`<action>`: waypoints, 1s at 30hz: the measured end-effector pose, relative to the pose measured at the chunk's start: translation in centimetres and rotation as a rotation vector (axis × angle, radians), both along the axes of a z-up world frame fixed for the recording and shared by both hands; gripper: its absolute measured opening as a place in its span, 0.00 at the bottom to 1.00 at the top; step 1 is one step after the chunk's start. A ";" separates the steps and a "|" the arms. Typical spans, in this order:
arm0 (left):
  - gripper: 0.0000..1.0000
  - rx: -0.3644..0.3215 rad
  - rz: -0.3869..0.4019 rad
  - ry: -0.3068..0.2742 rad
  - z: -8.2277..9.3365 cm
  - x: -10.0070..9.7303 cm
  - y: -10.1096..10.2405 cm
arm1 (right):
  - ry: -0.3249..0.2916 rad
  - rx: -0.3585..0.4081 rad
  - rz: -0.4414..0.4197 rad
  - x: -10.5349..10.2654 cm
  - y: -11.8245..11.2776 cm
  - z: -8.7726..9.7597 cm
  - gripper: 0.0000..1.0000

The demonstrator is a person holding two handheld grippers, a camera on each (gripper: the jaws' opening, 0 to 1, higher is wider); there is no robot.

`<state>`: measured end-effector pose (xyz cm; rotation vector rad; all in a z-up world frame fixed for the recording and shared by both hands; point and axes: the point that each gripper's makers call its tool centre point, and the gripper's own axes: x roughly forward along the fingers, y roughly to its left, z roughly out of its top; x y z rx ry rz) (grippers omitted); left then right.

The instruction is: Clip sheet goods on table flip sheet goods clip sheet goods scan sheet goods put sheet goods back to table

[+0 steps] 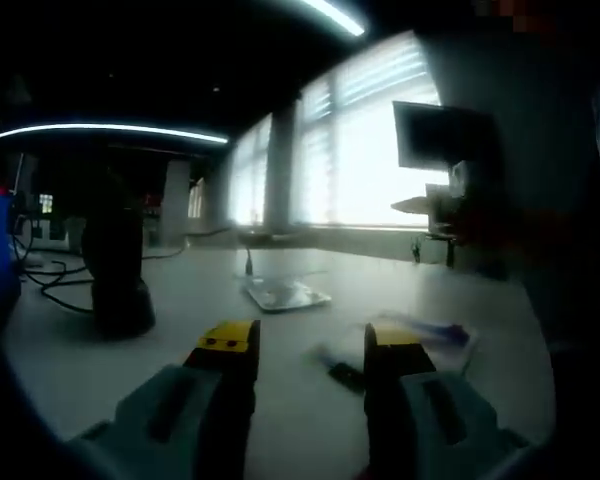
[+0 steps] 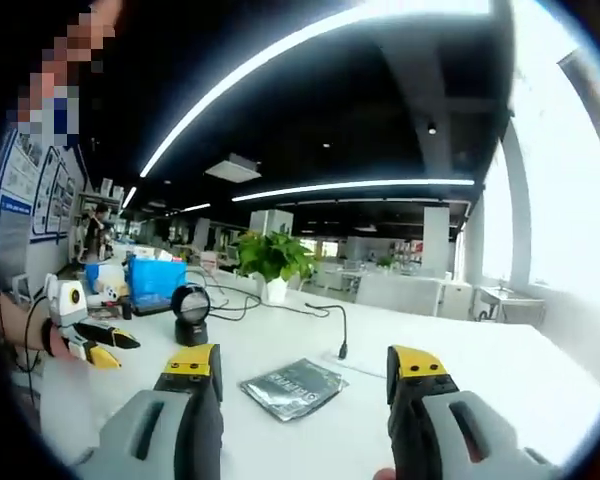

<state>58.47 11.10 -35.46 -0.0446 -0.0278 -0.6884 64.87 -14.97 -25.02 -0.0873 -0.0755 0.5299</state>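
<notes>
While both tools hang above the white table (image 2: 500,370), neither one holds anything. From the right gripper view, the right gripper (image 2: 305,375) has its yellow-tipped jaws spread wide, and there between them, a little farther off, lies the sheet goods (image 2: 292,387): a flat dark foil packet resting on the tabletop, untouched. Just beyond it to the right a thin black gooseneck microphone (image 2: 337,330) stands up from the table. Farther left sits the black barcode scanner (image 2: 191,312) on its stand, with a blue box (image 2: 156,280) and a potted green plant (image 2: 273,262) behind. Over at the far left, the left gripper (image 2: 105,345) pokes in (jaws parted there too, nothing in them). Switching to the dim left gripper view, the left gripper (image 1: 310,345) shows wide jaws over the table, a dark upright device (image 1: 117,270) standing far left, a flat shiny item (image 1: 285,294) farther ahead, and a small bluish-white thing (image 1: 435,333) near the right jaw, too blurred to name.
</notes>
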 end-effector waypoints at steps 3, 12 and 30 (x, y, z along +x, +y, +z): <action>0.35 -0.005 -0.001 -0.008 0.2 -0.1 0.0 | -0.012 0.026 -0.012 -1.4 -0.5 -0.3 0.57; 0.35 -0.006 0.025 -0.007 0.2 0.2 0.5 | -0.039 0.048 -0.076 -5.5 -2.8 -2.6 0.57; 0.33 -0.021 0.015 -0.003 0.5 -0.9 1.1 | 0.041 0.109 -0.150 -7.2 -4.9 -5.2 0.49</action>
